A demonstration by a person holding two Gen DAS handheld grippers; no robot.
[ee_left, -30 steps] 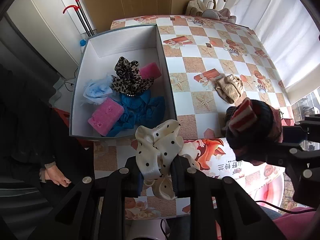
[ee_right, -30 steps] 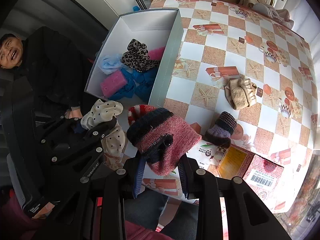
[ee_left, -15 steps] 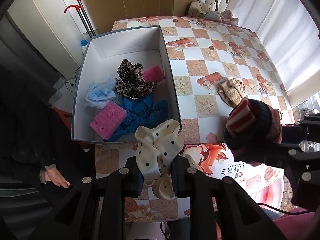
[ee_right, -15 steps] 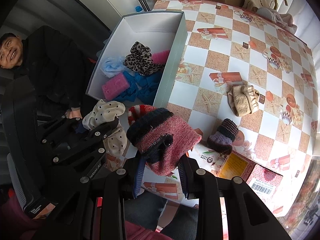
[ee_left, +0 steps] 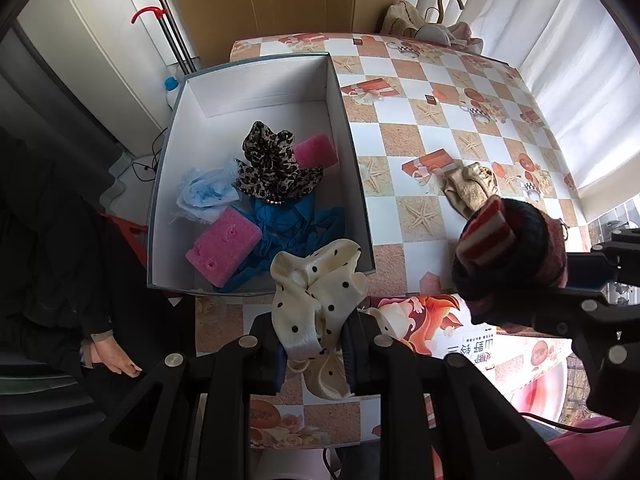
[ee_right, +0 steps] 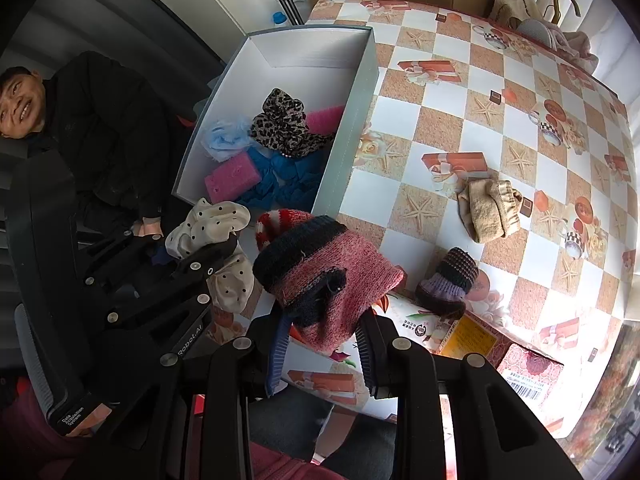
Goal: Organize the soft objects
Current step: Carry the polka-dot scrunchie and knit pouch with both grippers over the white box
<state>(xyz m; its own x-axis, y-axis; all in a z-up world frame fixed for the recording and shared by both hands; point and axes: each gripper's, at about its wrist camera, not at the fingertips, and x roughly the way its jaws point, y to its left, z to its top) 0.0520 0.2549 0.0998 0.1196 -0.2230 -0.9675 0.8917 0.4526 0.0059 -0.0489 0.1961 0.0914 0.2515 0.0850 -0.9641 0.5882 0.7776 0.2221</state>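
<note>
My left gripper (ee_left: 316,350) is shut on a cream polka-dot cloth (ee_left: 316,296), held just short of the near rim of the white-lined box (ee_left: 256,76). My right gripper (ee_right: 322,346) is shut on a pink, dark-banded knit hat (ee_right: 324,276), hanging over the table's near edge. The box holds a leopard-print scrunchie (ee_left: 272,168), two pink sponges (ee_left: 224,246), a blue cloth (ee_left: 296,228) and a pale blue tuft (ee_left: 206,190). On the checked table lie a beige sock (ee_right: 490,208) and a small purple striped sock (ee_right: 448,280).
Printed cartons (ee_right: 472,340) sit along the table's near edge. A person in black (ee_right: 100,132) sits left of the box. Bags and a hooked cane (ee_left: 432,28) rest at the far edge, by white curtains (ee_left: 560,60). Red-handled poles (ee_left: 172,36) lean at the back left.
Both grippers keep their loads. The box and table have slid slightly lower and rightward in both views, a small shift of the cameras.
</note>
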